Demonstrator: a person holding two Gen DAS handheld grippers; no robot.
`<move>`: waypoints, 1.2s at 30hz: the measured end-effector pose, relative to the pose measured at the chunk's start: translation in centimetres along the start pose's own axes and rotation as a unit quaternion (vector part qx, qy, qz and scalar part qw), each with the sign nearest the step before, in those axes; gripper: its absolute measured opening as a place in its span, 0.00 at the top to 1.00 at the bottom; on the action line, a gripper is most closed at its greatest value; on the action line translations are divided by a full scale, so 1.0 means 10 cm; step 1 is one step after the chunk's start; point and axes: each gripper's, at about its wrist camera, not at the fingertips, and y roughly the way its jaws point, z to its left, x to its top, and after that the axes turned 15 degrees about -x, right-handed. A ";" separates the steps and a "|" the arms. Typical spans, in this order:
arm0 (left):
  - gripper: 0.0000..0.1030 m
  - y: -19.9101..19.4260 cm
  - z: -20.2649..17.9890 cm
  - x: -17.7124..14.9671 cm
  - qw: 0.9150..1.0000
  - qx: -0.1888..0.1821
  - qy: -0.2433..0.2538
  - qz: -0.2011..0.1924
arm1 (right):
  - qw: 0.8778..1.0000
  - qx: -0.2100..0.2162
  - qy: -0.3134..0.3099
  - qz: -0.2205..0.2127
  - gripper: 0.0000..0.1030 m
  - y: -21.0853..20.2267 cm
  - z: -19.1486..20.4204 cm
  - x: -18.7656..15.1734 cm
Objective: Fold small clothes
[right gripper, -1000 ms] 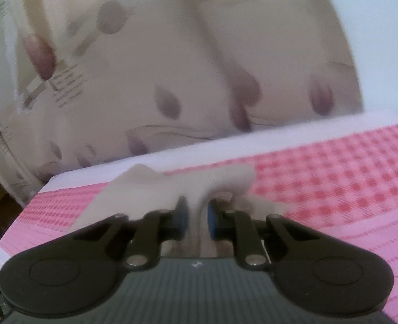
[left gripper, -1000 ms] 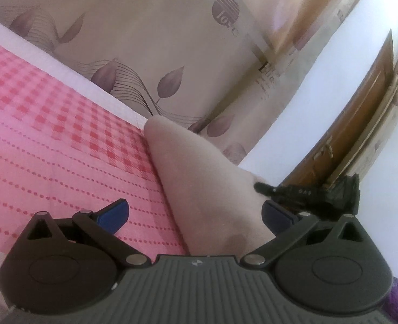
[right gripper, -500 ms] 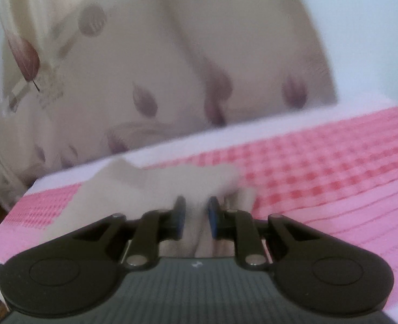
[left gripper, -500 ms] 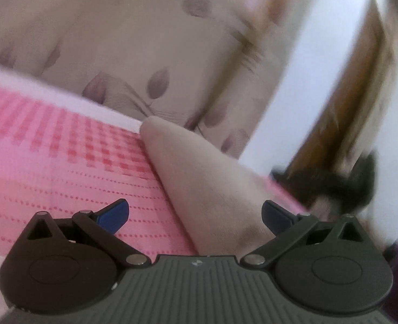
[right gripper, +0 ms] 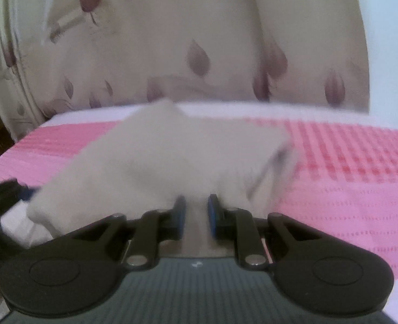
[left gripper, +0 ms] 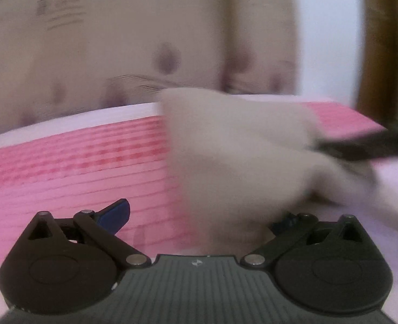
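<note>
Pinching beige cloth (right gripper: 171,156), right gripper (right gripper: 196,213) narrow; left gripper (left gripper: 199,216) wide

A home bedroom: pink checked bedspread (right gripper: 347,162), leaf-print curtain (right gripper: 199,40), wooden door (left gripper: 371,40)

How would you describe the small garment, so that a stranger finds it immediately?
Look at the pink checked bedspread before the leaf-patterned curtain. On it lies one small beige garment, its near edge pinched by the right gripper. It is plain and pale; everything around it is patterned.
</note>
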 end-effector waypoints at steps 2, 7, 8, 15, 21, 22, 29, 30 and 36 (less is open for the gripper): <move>0.00 -0.06 0.15 -0.04 0.999 0.022 -0.022 -0.004 | 1.000 0.001 -0.010 0.002 0.84 0.01 -0.05 -0.05; 0.00 -0.36 0.42 -0.21 0.999 0.026 -0.023 -0.003 | 1.000 0.017 -0.013 0.002 0.85 0.01 -0.13 -0.10; 0.00 -0.40 0.42 -0.22 1.000 0.021 -0.016 -0.004 | 1.000 0.017 -0.017 0.001 0.85 0.01 -0.12 -0.11; 0.00 -0.90 0.35 -0.06 0.992 -0.062 -0.012 -0.107 | 0.999 0.028 -0.003 -0.042 0.83 -0.20 -0.17 -0.10; 0.00 -0.48 0.26 0.36 0.981 -0.131 -0.025 -0.142 | 0.994 0.040 0.002 -0.106 0.83 -0.62 -0.22 -0.11; 0.00 -0.36 0.24 0.38 0.979 -0.143 -0.021 -0.141 | 0.993 0.040 -0.016 -0.108 0.83 -0.65 -0.17 -0.13; 0.12 0.38 0.34 0.19 0.985 -0.161 -0.055 -0.038 | 0.996 0.006 -0.083 -0.038 0.84 -0.38 -0.15 -0.40; 0.11 0.39 0.43 0.17 0.981 -0.172 -0.083 -0.043 | 0.998 0.010 -0.064 -0.029 0.84 -0.37 -0.21 -0.34; 0.04 0.40 0.67 0.07 0.969 -0.166 -0.169 -0.071 | 0.995 0.021 0.048 -0.080 0.83 -0.44 -0.48 0.17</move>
